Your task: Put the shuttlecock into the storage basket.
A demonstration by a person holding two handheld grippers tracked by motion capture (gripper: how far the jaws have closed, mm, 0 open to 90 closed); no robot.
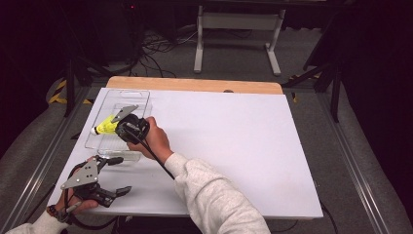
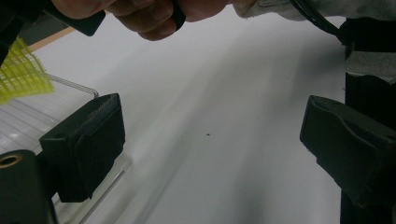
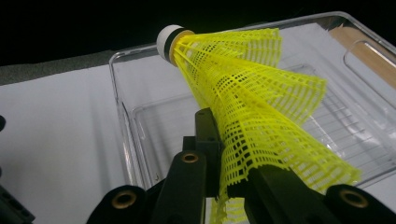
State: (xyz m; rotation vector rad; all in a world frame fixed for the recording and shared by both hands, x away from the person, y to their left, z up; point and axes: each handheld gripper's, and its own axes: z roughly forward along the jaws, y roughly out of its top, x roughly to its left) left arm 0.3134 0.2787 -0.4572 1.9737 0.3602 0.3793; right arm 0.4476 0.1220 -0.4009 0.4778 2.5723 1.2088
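Resting near the table's front left corner, the left gripper lay low on the white table top, its black jaws spread wide with nothing between them; in the left gripper view the pads framed only bare white surface and the near corner of the clear plastic rectangular tray.

Further right, the right gripper was clenched on the yellow mesh-skirted plastic shuttlecock with a white cork tip, pinching the flattened skirt near its wide end. The shuttlecock hung above the tray, tip pointing left and slightly up, not yet touching the ribbed floor as far as the right gripper view showed.

The step in hand looked to be setting the shuttlecock into the tray. To do it well, the right hand probably needed to lower until the skirt sat inside the walls, keeping the cork tip clear of the left rim. Only then should the jaws part, slowly, since a squashed mesh skirt could spring back and flick the light shuttlecock out. The idle left gripper seemed best kept where it was, beside the tray's near corner.
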